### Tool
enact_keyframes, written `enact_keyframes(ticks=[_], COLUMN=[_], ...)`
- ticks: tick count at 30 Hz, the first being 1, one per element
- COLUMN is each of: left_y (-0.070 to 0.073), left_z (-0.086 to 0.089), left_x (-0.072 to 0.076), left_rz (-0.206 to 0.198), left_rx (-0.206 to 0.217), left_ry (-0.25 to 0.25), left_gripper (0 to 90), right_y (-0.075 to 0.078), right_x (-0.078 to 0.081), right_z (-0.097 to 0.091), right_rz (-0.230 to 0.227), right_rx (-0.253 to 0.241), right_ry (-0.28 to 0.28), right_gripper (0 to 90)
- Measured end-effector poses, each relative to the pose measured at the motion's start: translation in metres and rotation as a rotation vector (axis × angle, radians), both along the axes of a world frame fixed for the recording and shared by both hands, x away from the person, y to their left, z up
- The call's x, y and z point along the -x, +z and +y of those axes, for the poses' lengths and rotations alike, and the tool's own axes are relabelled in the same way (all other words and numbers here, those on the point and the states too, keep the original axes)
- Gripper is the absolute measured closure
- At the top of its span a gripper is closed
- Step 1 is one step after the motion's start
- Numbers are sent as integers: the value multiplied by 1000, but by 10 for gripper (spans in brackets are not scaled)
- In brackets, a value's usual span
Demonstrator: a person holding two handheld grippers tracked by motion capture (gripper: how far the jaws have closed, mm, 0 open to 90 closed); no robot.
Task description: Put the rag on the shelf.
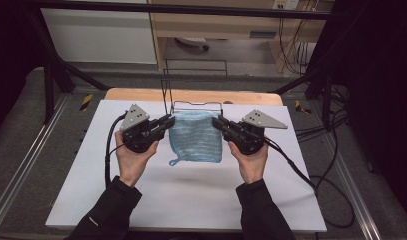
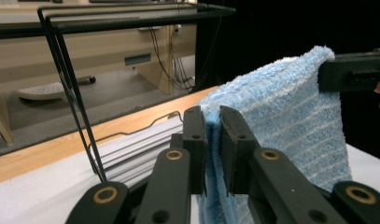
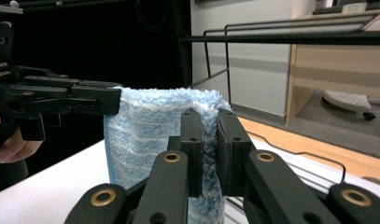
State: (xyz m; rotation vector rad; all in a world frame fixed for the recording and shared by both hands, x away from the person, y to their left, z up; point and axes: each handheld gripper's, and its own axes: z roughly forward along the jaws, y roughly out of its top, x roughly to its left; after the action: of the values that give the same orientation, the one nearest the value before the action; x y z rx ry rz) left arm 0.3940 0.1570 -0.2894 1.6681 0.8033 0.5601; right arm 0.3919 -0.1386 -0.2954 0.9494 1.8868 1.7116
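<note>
**Fluffy blue towel held at two corners**

A soft, ribbed blue towel [image 1: 196,136] is being held above the white counter [image 1: 191,195], before a thin wire rack [image 1: 197,105]. The left tool [image 1: 167,121] and right tool [image 1: 217,122] are each being clamped on an upper corner.

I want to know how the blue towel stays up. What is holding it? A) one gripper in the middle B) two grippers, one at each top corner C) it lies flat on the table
B: the left gripper and the right gripper each pinch a top corner of the blue towel, which hangs between them.
</note>
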Motion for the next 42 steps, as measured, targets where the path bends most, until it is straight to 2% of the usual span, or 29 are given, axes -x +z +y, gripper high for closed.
enact_keyframes(ticks=[7, 15, 29, 39, 42], left_y=[15, 34, 71, 98, 105], left_z=[-2, -5, -7, -10, -11], left_x=[-6, -13, -26, -36, -41], left_rz=[-26, -68, -149, -183, -192], left_rx=[20, 62, 81, 88, 90], left_ry=[8, 18, 46, 60, 65], left_gripper=[812, 812, 813, 813, 813], right_y=[13, 32, 68, 91, 97], right_x=[-4, -10, -24, -36, -40], right_z=[1, 0, 5, 7, 7], right_rz=[-35, -75, -162, -201, -206], right_rx=[-18, -34, -49, -55, -69], right_ry=[-19, -41, -80, -92, -98], right_gripper=[829, 829, 831, 832, 832])
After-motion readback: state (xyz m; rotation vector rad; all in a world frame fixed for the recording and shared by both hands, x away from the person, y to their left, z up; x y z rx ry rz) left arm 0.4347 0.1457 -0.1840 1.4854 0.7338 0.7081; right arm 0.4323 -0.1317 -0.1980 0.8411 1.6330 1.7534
